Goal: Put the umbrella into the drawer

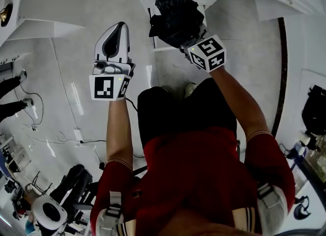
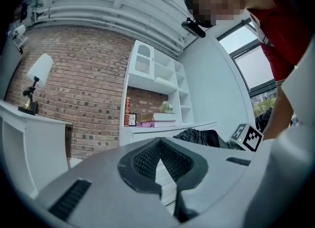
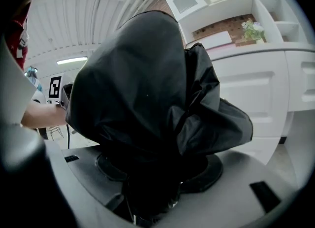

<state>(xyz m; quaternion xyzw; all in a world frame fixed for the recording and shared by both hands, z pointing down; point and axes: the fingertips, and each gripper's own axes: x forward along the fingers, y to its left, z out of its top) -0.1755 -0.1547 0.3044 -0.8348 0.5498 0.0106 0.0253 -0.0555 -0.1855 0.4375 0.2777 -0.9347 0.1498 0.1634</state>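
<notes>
A folded black umbrella (image 1: 175,13) bulges out of my right gripper (image 1: 189,40), which is shut on it; its fabric hides the jaws. In the right gripper view the umbrella (image 3: 152,94) fills the middle, clamped low between the jaws of the right gripper (image 3: 157,187). My left gripper (image 1: 119,26) hangs to the umbrella's left with its jaws together and nothing in them. In the left gripper view its pads (image 2: 147,158) meet, and white drawer fronts (image 2: 162,173) show through the small gap. A white cabinet front (image 3: 256,89) stands just beyond the umbrella.
A white shelf unit with books (image 2: 157,118) stands against a brick wall, and a lamp (image 2: 37,74) sits on a white ledge at the left. Cables (image 1: 76,138) lie on the pale floor. A wheeled stand (image 1: 51,209) is at the lower left, a black bag (image 1: 316,110) at the right.
</notes>
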